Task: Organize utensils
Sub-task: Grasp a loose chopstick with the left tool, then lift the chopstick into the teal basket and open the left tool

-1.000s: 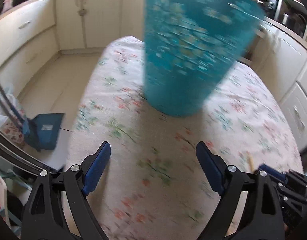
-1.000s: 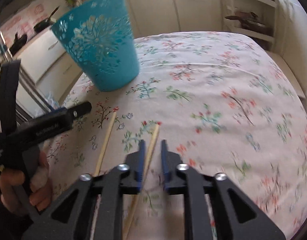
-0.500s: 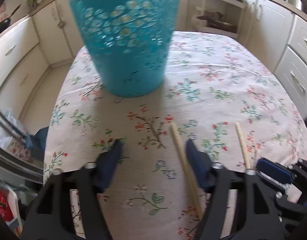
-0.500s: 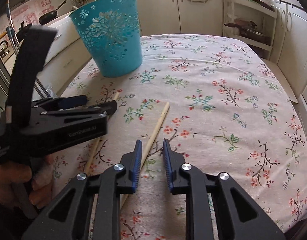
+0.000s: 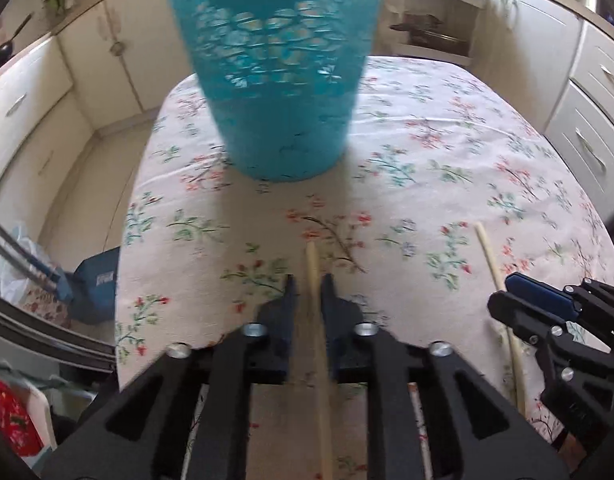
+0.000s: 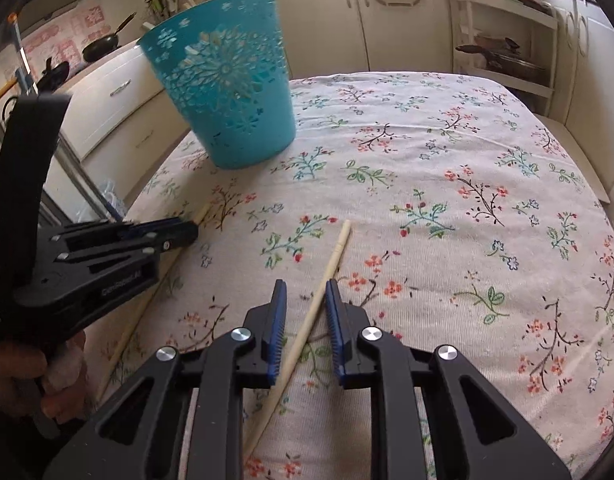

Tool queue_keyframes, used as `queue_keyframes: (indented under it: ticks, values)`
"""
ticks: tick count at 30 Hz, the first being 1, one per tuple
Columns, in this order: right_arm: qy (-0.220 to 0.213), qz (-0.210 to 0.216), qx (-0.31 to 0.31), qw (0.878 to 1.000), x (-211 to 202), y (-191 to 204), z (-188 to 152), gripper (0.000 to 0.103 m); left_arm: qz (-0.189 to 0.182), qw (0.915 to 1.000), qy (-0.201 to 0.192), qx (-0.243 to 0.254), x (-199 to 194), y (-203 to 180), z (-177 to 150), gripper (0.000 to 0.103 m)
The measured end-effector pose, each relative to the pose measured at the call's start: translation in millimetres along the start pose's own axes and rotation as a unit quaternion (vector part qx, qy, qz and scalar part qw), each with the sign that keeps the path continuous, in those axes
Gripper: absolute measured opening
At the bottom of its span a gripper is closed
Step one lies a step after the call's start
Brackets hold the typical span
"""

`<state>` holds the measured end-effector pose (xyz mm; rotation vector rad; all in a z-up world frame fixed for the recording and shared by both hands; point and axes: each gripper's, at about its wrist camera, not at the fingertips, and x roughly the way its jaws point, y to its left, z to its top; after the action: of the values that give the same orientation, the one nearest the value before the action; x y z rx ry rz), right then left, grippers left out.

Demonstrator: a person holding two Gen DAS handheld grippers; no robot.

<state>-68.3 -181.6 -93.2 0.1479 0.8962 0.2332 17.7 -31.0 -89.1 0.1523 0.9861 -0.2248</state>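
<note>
**Clerk:** Item one, leftmost?

**Me:** My left tongs (image 5: 307,280). Their jaws had just been closing and stood narrow, one either side of the left chopstick (image 5: 313,264), which lay flat on the floral tablecloth (image 6: 467,240). A sliver of cloth showed beside the stick, so I judged nothing clamped yet.

**Clerk:** Risk there?

**Me:** The stick sat nearer one pad than the other. As I judged it, closing off-centre could roll it sideways or pinch cloth with it, and a lift would then drag the tablecloth.

**Clerk:** Item two?

**Me:** A teal cut-out basket (image 5: 283,120), upright near the table's far left edge, ahead of the left tongs and well apart from both sticks. I took it for the utensils' destination. It looked light, so a knock on its rim could tip it towards the table edge.

**Clerk:** Item three?

**Me:** The right chopstick (image 6: 339,248), also flat on the cloth, near its twin but not touching it, running slantwise between the jaws.

**Clerk:** Item four?

**Me:** My right tongs (image 6: 305,284), jaws narrow but clear of the stick on both sides, holding nothing.

**Clerk:** Risk?

**Me:** Pads meeting a slanted stick could swivel it or grip it askew. Gripped near one end, it might also droop and miss the basket's mouth. My two tools stood close together, so a careless lift could knock them.
</note>
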Motion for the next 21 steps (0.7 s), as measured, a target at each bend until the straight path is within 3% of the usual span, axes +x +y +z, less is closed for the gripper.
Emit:
queue_keyframes:
  ticks: [7,11,21]
  values:
    - [-0.008,-0.008,0.008,1.000,8.9,0.9,9.7,0.021,0.010,0.9999,-0.011,0.006,1.2,0.6,1.5,0.019]
    - [-0.007,-0.008,0.007,1.000,11.6,1.1,12.3,0.021,-0.007,0.9998,-0.013,0.016,-0.5,-0.4,1.0,0.005]
    - [-0.006,-0.013,-0.002,1.000,12.3,3.3,11.2,0.021,-0.021,0.9996,-0.015,0.015,-5.2,-4.0,-1.4,0.005]
